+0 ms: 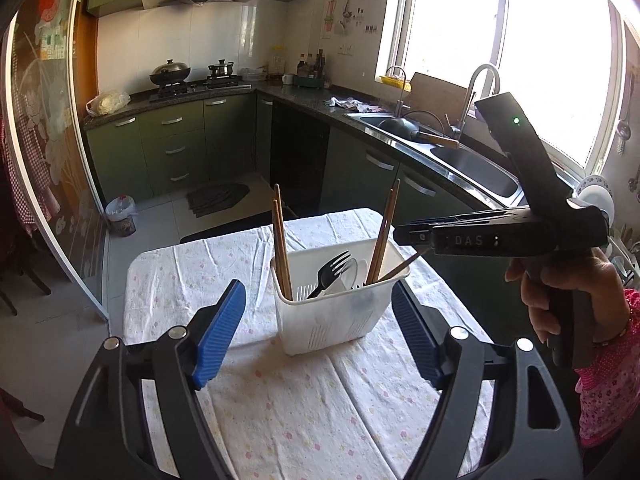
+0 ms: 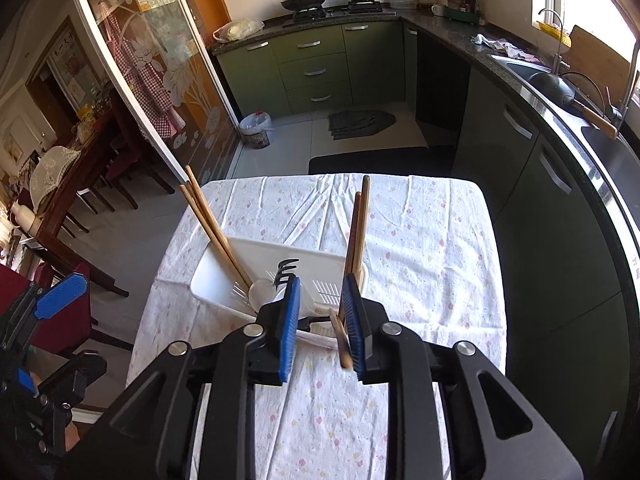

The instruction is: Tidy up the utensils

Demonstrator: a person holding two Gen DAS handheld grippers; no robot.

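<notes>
Fingers (image 1: 224,332) of the left gripper (image 1: 320,334) stand wide apart at the bottom of its view, flanking the white utensil basket (image 1: 340,316) without touching it. The basket sits mid-frame on the cloth-covered tabletop (image 1: 280,400). Two pairs of chopsticks (image 1: 280,240) stand nearly upright in it, tips down, leaning toward opposite ends. A black fork (image 1: 330,272) points tines-up between them. In the right wrist view, the right gripper (image 2: 322,324) has its fingers partly apart, with one loose chopstick (image 2: 342,340) lying slantwise against the right-hand pad, its far end dipping into the basket.
</notes>
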